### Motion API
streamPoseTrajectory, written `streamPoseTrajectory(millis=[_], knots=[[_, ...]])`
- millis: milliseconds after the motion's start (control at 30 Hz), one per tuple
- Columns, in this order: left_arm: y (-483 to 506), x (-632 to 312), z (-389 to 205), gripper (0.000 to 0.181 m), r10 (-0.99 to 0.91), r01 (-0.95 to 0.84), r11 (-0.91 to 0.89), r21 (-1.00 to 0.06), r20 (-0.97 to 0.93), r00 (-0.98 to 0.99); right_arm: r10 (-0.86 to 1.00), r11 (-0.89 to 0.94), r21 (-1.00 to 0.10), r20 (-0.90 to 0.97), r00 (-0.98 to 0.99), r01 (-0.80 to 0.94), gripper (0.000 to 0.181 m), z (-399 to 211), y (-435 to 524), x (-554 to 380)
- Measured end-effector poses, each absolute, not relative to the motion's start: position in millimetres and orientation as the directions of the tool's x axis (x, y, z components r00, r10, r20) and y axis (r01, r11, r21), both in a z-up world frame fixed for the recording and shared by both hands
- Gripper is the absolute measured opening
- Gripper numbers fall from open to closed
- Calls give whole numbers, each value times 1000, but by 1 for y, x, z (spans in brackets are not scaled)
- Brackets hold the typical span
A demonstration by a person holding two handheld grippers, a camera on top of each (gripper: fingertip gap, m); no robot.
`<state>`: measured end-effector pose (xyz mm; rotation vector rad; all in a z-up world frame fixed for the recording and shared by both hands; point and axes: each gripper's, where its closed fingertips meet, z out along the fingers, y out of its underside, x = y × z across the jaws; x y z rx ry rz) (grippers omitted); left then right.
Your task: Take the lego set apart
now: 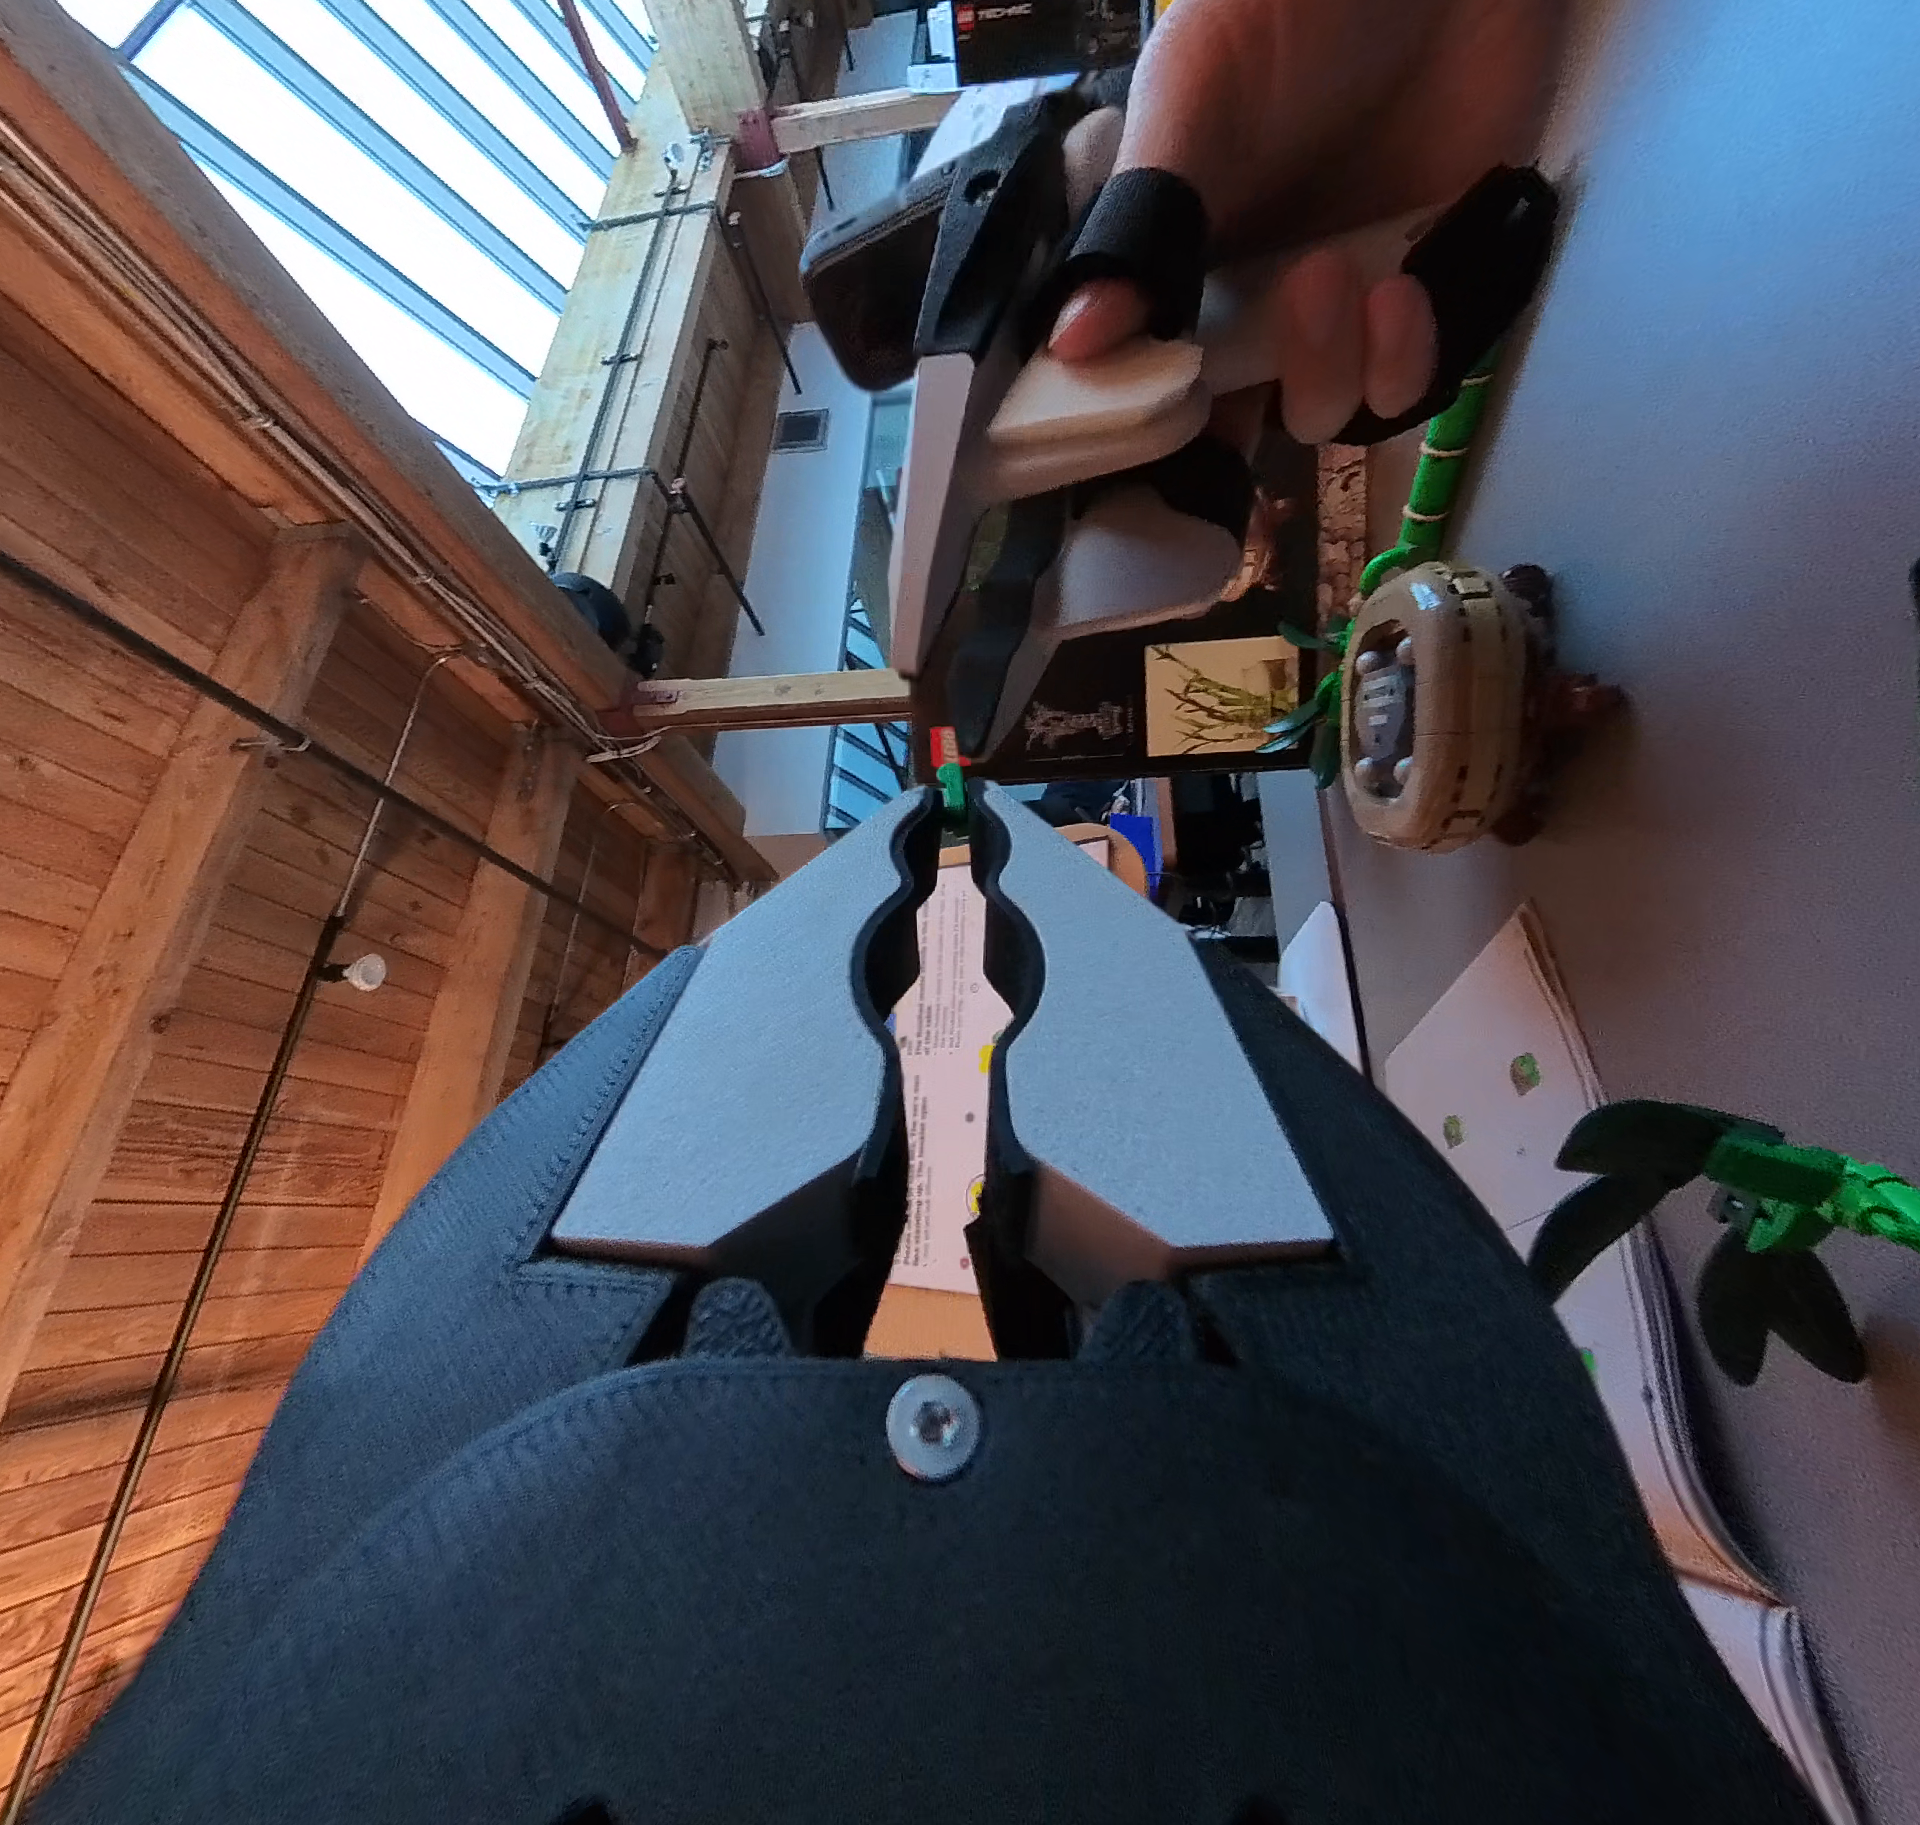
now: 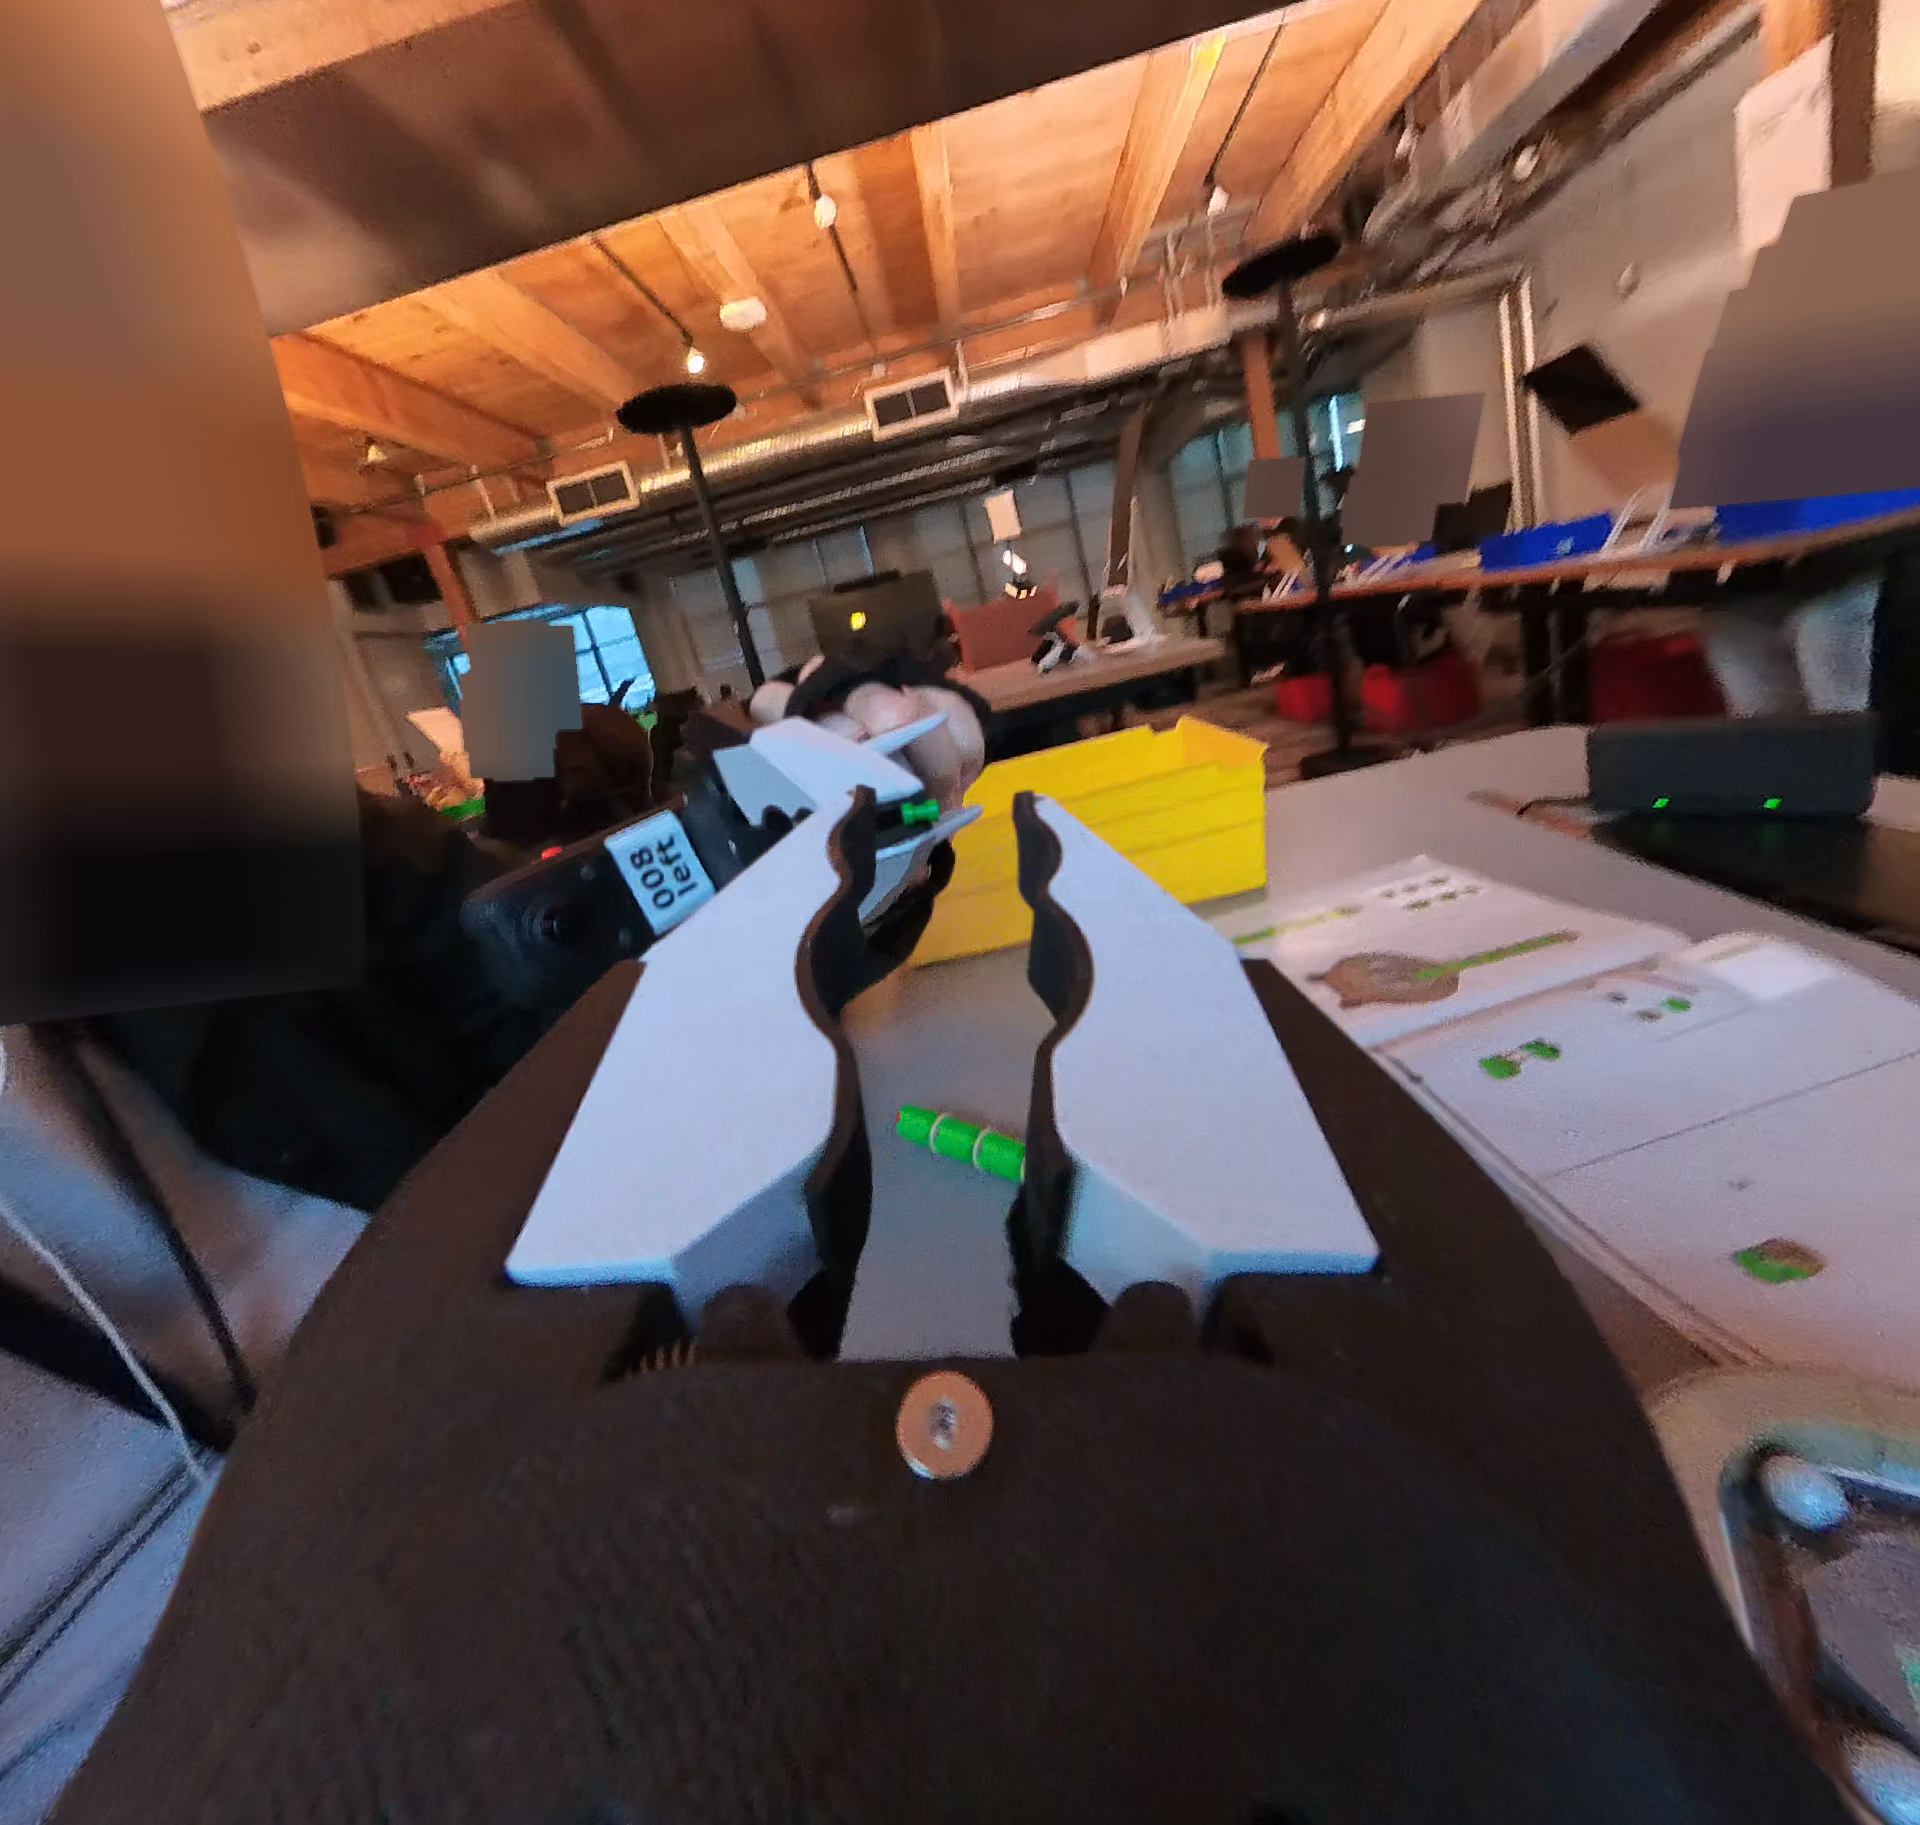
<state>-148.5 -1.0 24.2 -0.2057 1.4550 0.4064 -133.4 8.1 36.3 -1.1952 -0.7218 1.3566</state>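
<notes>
My left gripper [image 1: 954,801] is shut on a small green lego piece [image 1: 951,778] at its fingertips, held in the air. It also shows in the right wrist view [image 2: 951,773], with the green piece [image 2: 917,812] between its fingers. My right gripper [image 2: 942,801] is open and empty, its tips just beside the left gripper's tips. In the left wrist view, the right gripper [image 1: 940,705] sits right above the green piece. A green stalk segment [image 2: 961,1141] lies on the grey table below. A tan lego pot [image 1: 1423,705] with a green bamboo stem [image 1: 1444,466] stands on the table.
A yellow bin [image 2: 1143,840] stands on the table behind the grippers. An open instruction booklet [image 2: 1558,996] lies to the right. A loose leafy green branch [image 1: 1766,1204] lies on the table [image 1: 1714,840]. A dark lego box [image 1: 1143,715] stands near the pot. Left and right tips are no more than a few centimetres apart.
</notes>
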Motion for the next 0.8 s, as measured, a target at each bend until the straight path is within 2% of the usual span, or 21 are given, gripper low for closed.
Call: streamPoseTrajectory(millis=[300,333,400,500,600,700,733,800], knots=[[-5,-143,13,3,124,-370,923,105,-992,27,949,-266,-940,-294,112,-214,13,16,3,-152],[-4,-143,13,3,115,-371,923,98,-993,23,953,-262,-944,-286,100,-202,6,16,0,-152],[-6,-143,16,3,83,-355,933,58,-995,55,963,-219,-956,-245,115,-197,5,19,-2,-152],[-2,-144,26,19,-122,-328,932,-153,-986,114,974,-50,-978,-93,207,-203,5,26,-1,-146],[-1,-146,32,20,-494,-230,831,-507,-862,114,941,189,-973,141,309,-132,5,28,-3,-144],[-7,-146,36,15,-836,-116,545,-831,-549,7,901,312,-947,269,342,-78,0,28,-7,-146],[-9,-147,36,20,-908,-101,419,-902,-416,-52,891,330,-942,288,351,-63,0,28,-6,-147],[-11,-148,38,36,-976,-105,176,-979,-159,-151,880,347,-937,310,360,-41,0,26,-5,-147]])
